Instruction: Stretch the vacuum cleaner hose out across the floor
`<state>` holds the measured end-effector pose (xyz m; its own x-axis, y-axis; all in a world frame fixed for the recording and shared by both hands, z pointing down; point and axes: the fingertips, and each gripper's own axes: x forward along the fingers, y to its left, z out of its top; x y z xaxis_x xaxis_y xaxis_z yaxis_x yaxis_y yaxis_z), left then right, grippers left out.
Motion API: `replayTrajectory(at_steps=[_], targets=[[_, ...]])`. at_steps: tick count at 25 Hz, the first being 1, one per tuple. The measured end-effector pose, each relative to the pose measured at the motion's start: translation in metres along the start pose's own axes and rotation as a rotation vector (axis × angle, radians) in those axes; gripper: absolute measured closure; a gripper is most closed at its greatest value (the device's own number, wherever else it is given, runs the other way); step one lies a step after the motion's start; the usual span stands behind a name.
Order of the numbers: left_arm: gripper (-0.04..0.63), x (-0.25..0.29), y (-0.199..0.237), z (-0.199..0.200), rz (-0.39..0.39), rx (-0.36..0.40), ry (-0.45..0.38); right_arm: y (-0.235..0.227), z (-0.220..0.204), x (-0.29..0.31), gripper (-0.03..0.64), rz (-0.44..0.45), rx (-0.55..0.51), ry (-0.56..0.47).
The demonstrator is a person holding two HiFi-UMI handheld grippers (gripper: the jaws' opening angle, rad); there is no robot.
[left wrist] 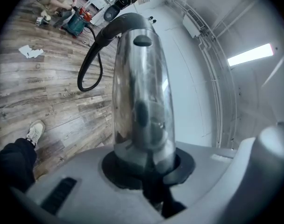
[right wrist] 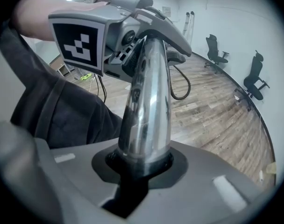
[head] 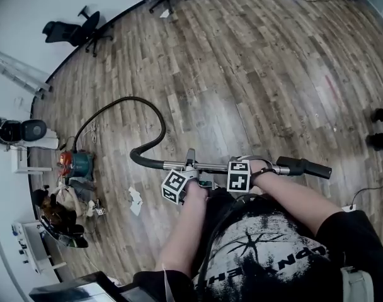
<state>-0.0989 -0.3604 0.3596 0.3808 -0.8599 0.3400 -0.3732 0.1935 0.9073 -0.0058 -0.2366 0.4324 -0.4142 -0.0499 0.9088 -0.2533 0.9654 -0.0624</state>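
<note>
Vacuum cleaner [head: 78, 164] parked far left on wood floor [head: 254, 74]. Black hose [head: 130, 98] looped from it to metal wand [head: 211, 166]. Metal wand pinched by left gripper [left wrist: 146, 162] jaws, then by right gripper [right wrist: 142, 164] jaws. Office chairs [head: 78, 31] lined along white wall.

The wood-plank floor [head: 261, 74] carries a looping black hose [head: 164, 126], a teal vacuum cleaner [head: 80, 164], a white scrap [head: 135, 201], perhaps paper, and office chairs [head: 75, 30]
</note>
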Motion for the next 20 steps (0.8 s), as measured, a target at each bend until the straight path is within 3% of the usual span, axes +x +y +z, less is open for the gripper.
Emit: replayTrajectory(at_steps=[7,12,20], targets=[[0.541,-0.036,0.004,-0.011,0.029,0.021,0.01,0.039,-0.001,-0.003,0.529,0.017,0.018,-0.023],[0.54,-0.053,0.014,-0.009,0.007,0.039,0.033,0.059,0.005,0.007,0.528,-0.004,0.041,-0.031],[0.541,-0.053,0.042,-0.05,-0.035,0.021,0.211,0.095,-0.02,0.023,0.528,-0.066,0.2,0.033]])
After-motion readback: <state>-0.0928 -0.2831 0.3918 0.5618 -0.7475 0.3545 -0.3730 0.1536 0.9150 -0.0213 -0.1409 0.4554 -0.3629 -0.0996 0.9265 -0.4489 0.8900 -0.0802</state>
